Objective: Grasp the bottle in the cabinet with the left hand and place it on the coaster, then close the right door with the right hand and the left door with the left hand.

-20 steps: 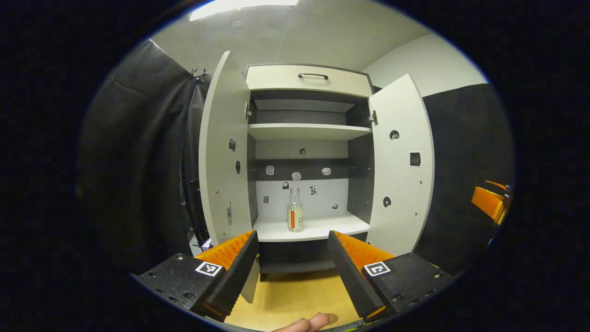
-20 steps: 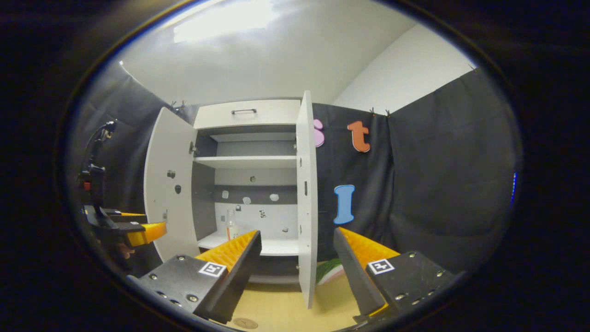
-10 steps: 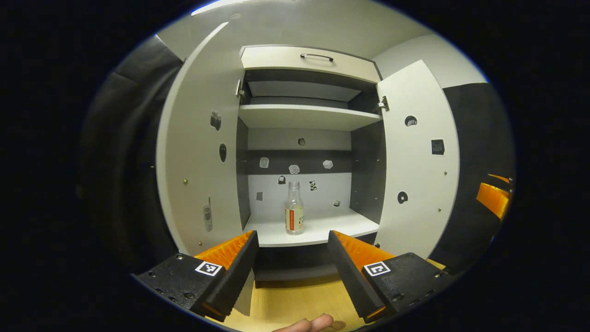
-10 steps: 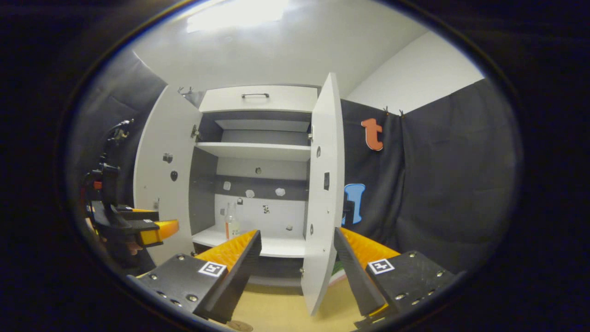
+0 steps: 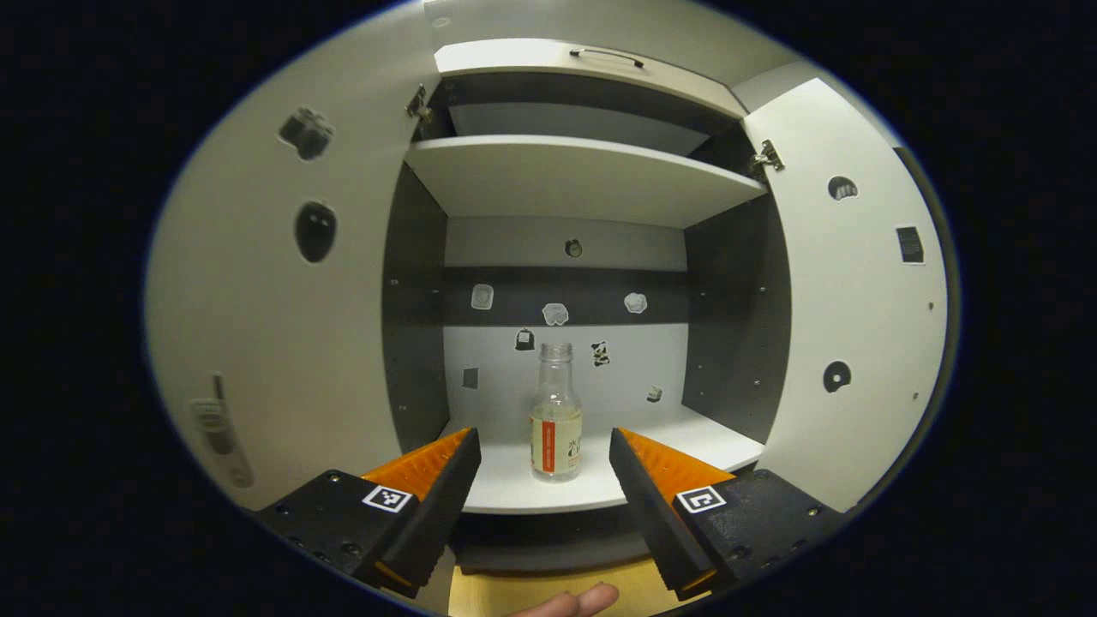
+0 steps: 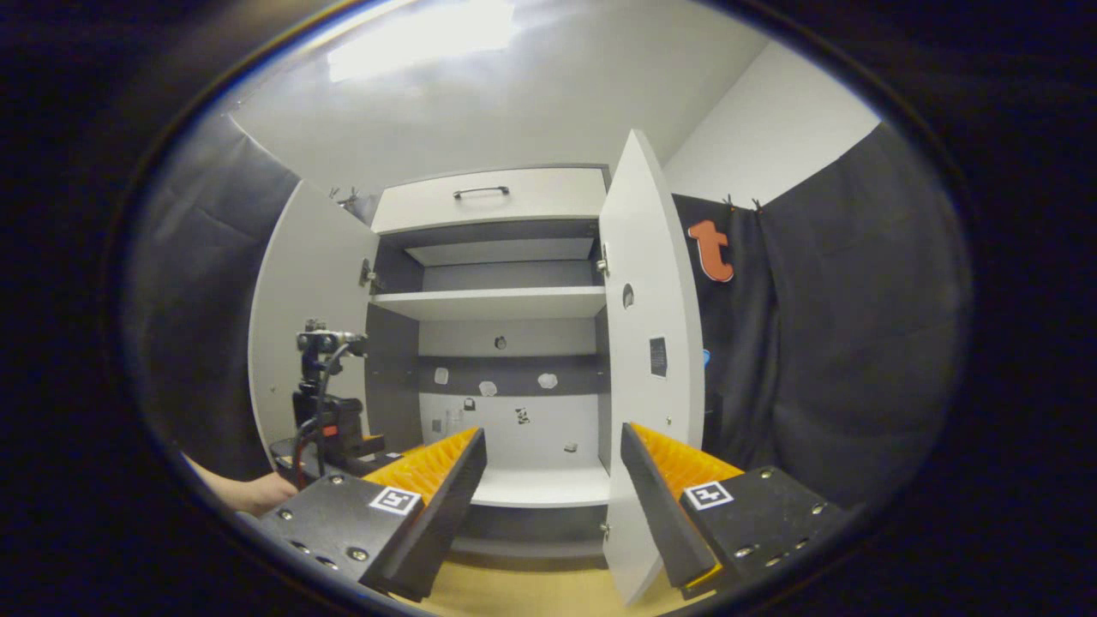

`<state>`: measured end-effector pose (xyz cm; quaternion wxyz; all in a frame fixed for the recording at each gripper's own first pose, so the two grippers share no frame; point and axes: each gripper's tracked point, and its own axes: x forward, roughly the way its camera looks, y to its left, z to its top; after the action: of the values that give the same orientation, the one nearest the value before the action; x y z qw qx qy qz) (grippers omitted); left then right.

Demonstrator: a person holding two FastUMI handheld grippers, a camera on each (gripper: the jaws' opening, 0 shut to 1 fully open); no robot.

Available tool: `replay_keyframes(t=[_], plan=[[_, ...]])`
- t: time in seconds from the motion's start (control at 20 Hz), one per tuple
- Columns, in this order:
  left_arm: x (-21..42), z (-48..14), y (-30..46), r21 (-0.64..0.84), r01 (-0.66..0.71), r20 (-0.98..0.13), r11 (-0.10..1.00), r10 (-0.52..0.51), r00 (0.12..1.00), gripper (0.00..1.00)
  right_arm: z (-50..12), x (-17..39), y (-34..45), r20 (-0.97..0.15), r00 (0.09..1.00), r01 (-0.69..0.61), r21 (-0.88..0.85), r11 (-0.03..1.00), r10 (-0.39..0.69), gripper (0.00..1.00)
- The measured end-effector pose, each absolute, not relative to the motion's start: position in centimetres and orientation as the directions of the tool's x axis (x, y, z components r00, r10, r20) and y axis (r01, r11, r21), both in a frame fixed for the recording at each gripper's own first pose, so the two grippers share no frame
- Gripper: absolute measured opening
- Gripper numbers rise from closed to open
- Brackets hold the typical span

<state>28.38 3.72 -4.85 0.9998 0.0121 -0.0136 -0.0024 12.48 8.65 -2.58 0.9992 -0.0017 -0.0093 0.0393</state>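
A clear glass bottle (image 5: 556, 424) with an orange-and-white label stands upright on the cabinet's lower shelf (image 5: 694, 441), uncapped. My left gripper (image 5: 544, 447) is open and lined up with it, a short way in front, touching nothing. Both doors are swung open: the left door (image 5: 274, 326) close on my left, the right door (image 5: 848, 300) on my right. In the right gripper view my right gripper (image 6: 553, 447) is open and holds nothing, facing the cabinet near the right door's (image 6: 651, 360) edge. The left gripper (image 6: 330, 428) and the hand (image 6: 248, 493) holding it reach toward the opening.
An upper shelf (image 5: 583, 176) spans the cabinet, with a drawer and handle (image 5: 607, 56) above it. Small stickers dot the back panel and doors. A wooden tabletop (image 5: 523, 593) lies below the cabinet, and a fingertip (image 5: 570, 600) shows at the bottom edge. Black cloth (image 6: 840, 360) hangs to the right.
My left gripper has moved forward toward the cabinet, so the bottle looms larger between its fingers. The right gripper view has shifted and now shows the left gripper nearer the opening.
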Motion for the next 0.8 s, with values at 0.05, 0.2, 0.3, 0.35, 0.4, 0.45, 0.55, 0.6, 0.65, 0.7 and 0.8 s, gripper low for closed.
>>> replay_keyframes(t=[0.05, 0.2, 0.3, 0.35, 0.4, 0.45, 0.55, 0.6, 0.65, 0.7, 0.8], plan=[[30.0, -5.2, 3.4, 0.022, 0.004, 0.030, 1.000, -0.004, 1.000, 0.96, -2.7, 12.5, 8.4, 0.015, 0.997, -0.071, -0.017, 0.997, 0.071, 0.99], [34.9, -7.1, 3.1, 0.020, -0.009, 0.018, 1.000, 0.009, 1.000, 0.96, -4.0, 12.5, 8.1, -0.023, 0.999, -0.046, -0.036, 0.998, 0.045, 0.99], [37.5, -8.8, 3.2, 0.020, -0.034, -0.013, 0.999, 0.034, 0.999, 0.96, -4.8, 12.3, 7.6, -0.052, 0.998, -0.025, -0.052, 0.998, 0.023, 0.96], [38.6, -9.3, 3.5, 0.022, -0.043, -0.027, 0.999, 0.044, 0.999, 0.96, -5.2, 12.2, 7.4, -0.062, 0.998, -0.018, -0.067, 0.998, 0.014, 0.96], [39.5, -9.9, 3.7, 0.025, -0.054, -0.037, 0.998, 0.055, 0.998, 0.96, -5.4, 12.1, 7.1, -0.072, 0.997, -0.008, -0.081, 0.997, 0.002, 0.93], [40.5, -10.1, 3.9, 0.021, -0.060, -0.041, 0.998, 0.061, 0.997, 0.96, -5.7, 12.0, 6.7, -0.082, 0.997, 0.005, -0.091, 0.996, -0.013, 0.94], [41.7, -10.8, 4.0, 0.011, -0.068, -0.067, 0.998, 0.069, 0.995, 0.96, -5.9, 11.7, 6.0, -0.089, 0.995, 0.025, -0.090, 0.996, -0.033, 0.94], [42.3, -10.9, 3.9, 0.010, -0.069, -0.069, 0.998, 0.069, 0.995, 0.96, -5.9, 11.5, 5.8, -0.089, 0.995, 0.031, -0.084, 0.996, -0.039, 0.96], [43.2, -10.7, 4.0, 0.014, -0.070, -0.058, 0.997, 0.071, 0.996, 0.97, -5.8, 11.2, 5.6, -0.089, 0.995, 0.037, -0.076, 0.996, -0.044, 0.96], [43.6, -10.8, 3.7, 0.013, -0.047, -0.075, 0.999, 0.048, 0.996, 0.96, -5.9, 11.0, 5.3, -0.091, 0.995, 0.043, -0.069, 0.997, -0.049, 0.96], [42.6, -11.2, 2.1, -0.022, 0.048, -0.116, 0.999, -0.051, 0.992, 0.87, -5.7, 10.3, 4.8, -0.086, 0.995, 0.050, -0.071, 0.996, -0.056, 0.96]])
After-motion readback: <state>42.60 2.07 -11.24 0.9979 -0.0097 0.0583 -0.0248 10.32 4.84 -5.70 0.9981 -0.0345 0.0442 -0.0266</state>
